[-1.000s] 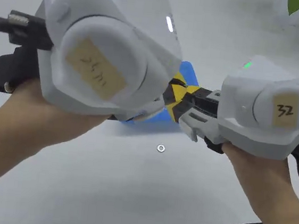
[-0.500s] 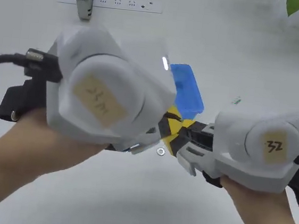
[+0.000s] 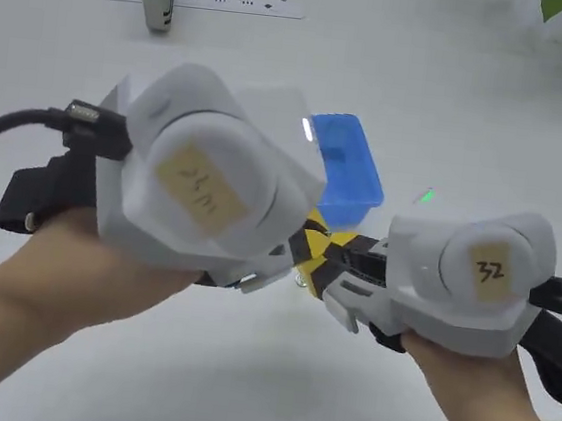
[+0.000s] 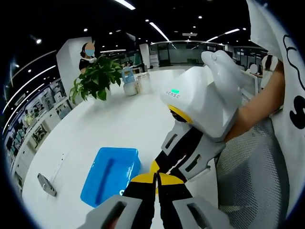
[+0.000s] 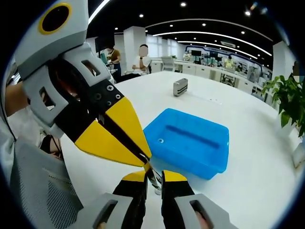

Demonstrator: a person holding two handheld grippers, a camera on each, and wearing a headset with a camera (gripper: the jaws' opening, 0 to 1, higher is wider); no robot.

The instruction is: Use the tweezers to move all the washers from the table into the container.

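My left gripper [image 4: 155, 180] has its yellow tips pressed together on the tweezers [image 5: 152, 174], which show as only a thin dark strip in the seam. Their metal end runs down between the jaws of my right gripper [image 5: 154, 179]. These stand nearly closed around it, but I cannot tell if they pinch. From the head view both housings cover the meeting point and the table [image 5: 257, 183] beneath. The blue container [image 5: 209, 155] sits just beyond the jaws, with one small washer [image 5: 161, 141] inside it.
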